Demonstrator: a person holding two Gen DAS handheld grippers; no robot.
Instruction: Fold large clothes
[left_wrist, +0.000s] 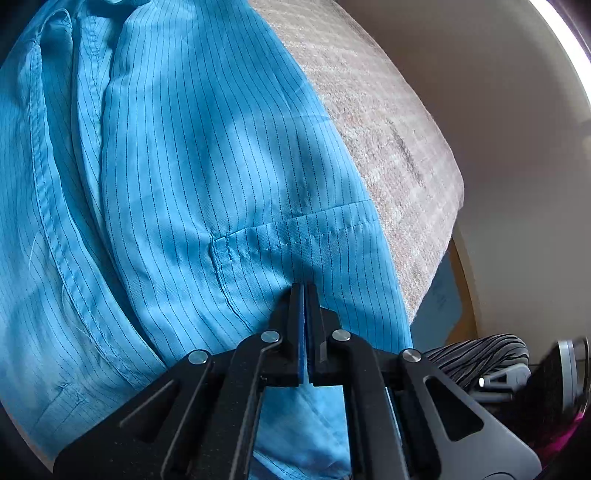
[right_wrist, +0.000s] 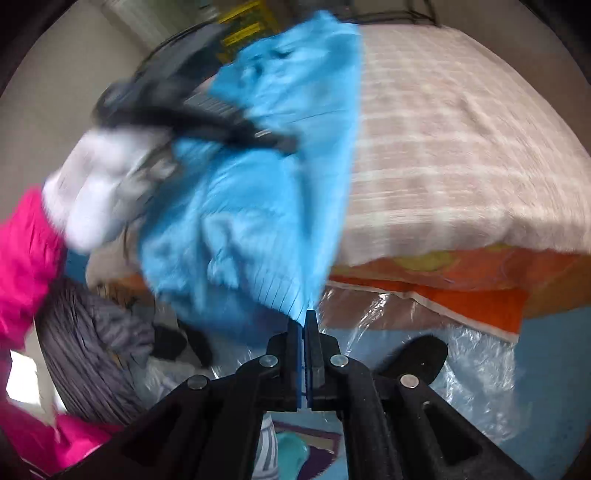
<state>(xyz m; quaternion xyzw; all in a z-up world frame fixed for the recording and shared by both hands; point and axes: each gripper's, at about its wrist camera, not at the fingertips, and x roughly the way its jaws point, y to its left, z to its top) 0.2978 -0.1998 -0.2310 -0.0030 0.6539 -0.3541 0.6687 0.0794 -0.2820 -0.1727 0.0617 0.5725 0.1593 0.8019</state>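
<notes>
A large blue pinstriped garment (left_wrist: 192, 155) lies on a bed with a pale checked cover (left_wrist: 388, 140). My left gripper (left_wrist: 304, 286) is shut on its fabric just below a stitched hem seam, with blue cloth pinched between the pads. In the blurred right wrist view the same garment (right_wrist: 258, 206) hangs off the bed's edge. Its lower corner narrows into my right gripper (right_wrist: 304, 314), which is shut on it. The left gripper (right_wrist: 284, 142) shows there too, clamped higher on the cloth and held by a white-gloved hand (right_wrist: 103, 184).
A pink sleeve (right_wrist: 26, 251) is at the left. An orange patterned sheet (right_wrist: 461, 284) and clear plastic wrap (right_wrist: 461, 362) hang below the bed's edge (right_wrist: 443, 240). A grey ribbed object (right_wrist: 85, 350) sits on the floor beside it. A pale wall (left_wrist: 498, 92) stands behind the bed.
</notes>
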